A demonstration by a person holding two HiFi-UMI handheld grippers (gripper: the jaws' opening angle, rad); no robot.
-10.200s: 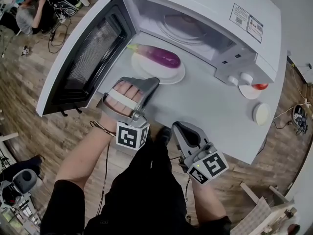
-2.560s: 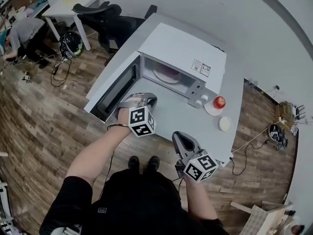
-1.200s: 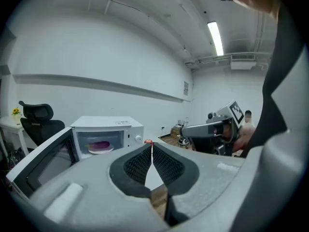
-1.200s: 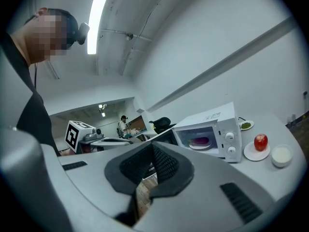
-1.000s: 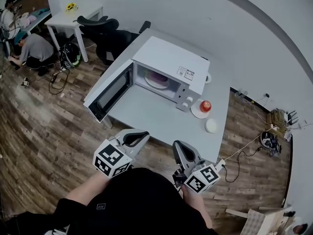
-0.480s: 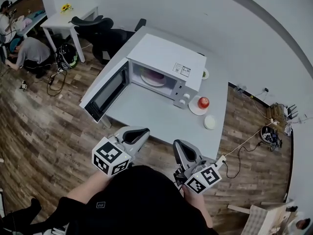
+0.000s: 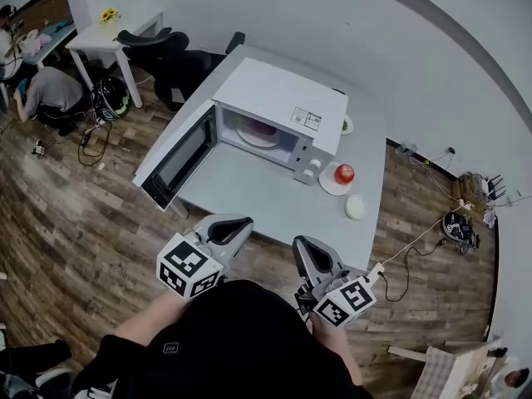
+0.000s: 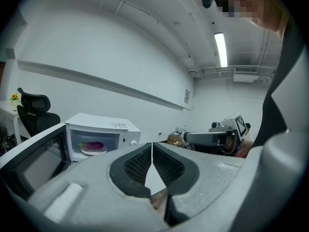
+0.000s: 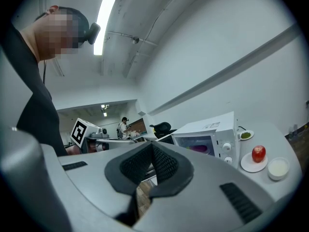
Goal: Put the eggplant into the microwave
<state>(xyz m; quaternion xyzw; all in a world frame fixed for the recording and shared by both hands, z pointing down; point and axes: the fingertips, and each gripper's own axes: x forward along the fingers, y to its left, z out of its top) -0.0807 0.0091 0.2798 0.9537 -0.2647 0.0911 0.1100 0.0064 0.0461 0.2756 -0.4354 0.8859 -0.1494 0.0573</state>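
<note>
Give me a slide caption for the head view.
Eggplant inside the open microwave; left claw and right claw shut, empty, short of the table.

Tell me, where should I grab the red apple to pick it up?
Probably best to grip the apple across its round middle, coming straight down from above. It sits alone on a small plate with open space overhead, while the microwave stands close on one side.

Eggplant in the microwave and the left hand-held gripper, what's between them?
In the head view, bare grey tabletop lies between the eggplant and the left hand-held gripper.
</note>
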